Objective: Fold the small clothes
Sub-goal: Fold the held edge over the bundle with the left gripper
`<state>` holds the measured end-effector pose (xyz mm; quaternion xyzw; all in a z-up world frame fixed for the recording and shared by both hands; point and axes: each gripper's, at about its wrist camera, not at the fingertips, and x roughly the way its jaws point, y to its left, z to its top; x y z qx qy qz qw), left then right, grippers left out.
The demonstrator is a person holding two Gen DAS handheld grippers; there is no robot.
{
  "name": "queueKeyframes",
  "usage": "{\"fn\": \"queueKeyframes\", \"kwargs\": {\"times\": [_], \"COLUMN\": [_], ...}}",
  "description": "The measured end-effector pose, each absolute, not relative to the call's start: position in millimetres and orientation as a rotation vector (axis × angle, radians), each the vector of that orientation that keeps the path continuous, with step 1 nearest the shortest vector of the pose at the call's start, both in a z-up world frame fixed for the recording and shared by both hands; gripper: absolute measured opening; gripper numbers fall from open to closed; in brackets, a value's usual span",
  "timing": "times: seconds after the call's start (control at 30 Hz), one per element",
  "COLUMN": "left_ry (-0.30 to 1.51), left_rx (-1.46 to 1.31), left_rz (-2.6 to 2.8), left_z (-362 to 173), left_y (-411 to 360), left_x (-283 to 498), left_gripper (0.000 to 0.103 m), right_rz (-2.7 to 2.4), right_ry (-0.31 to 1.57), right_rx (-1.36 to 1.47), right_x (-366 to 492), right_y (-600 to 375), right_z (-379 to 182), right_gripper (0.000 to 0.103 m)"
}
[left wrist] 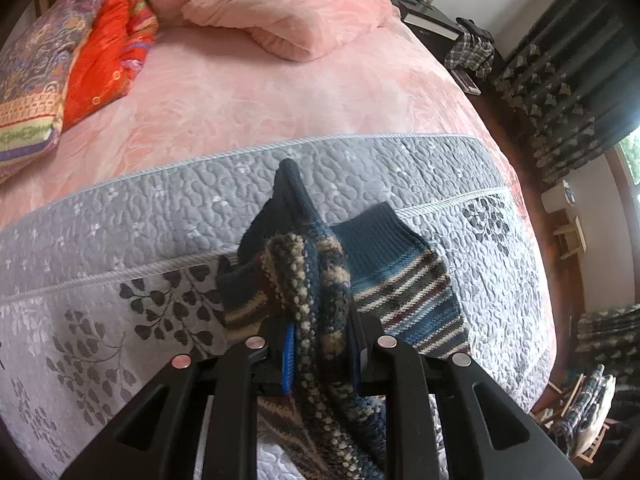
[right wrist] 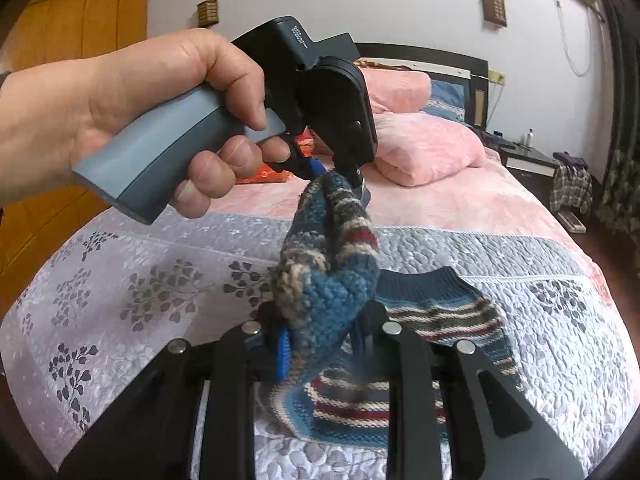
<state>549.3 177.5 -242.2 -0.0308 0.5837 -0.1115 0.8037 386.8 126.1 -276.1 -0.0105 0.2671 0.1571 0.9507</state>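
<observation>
- Knitted wool sock [right wrist: 332, 276], soft, light and stretchy, hangs above the quilt [right wrist: 140, 280].
- My left gripper [right wrist: 340, 172] and right gripper [right wrist: 324, 344] both pinch it; grip the ends, I'd say.

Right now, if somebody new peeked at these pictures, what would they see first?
First, the striped knitted sock, pinched between the left hand-held gripper and the right hand-held gripper and held up above the grey quilt. A matching sock lies flat on that quilt, just beyond the right hand-held gripper. Behind, pink pillows sit at the head of the bed.
</observation>
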Motion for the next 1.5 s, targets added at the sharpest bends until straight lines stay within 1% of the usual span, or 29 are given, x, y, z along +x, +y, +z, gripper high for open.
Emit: {"fn": "queueKeyframes", "kwargs": {"times": [0.27,0.83,1.5], "left_ry": [1.269,1.325,1.368], "left_rx": [-0.020,0.066,0.106], "left_rz": [-0.258,-0.257,-0.225], "left_z": [-253.9,-301.6,-363.6], "left_y": [134.5,52.9,-7.4], "left_x": [557.2,571.6,579.9], "left_gripper": [0.020,0.020,0.020], "right_rz": [0.284,0.221,0.157], "right_ry": [0.557,0.609,0.673], "right_rx": [0.027,0.132,0.197], "right_x": [390.6,399.9,405.8], "right_y": [90.2,18.5,-35.7], "right_z": [-285.2,-324.0,-372.3], "right_gripper": [0.022,0.021,0.021]}}
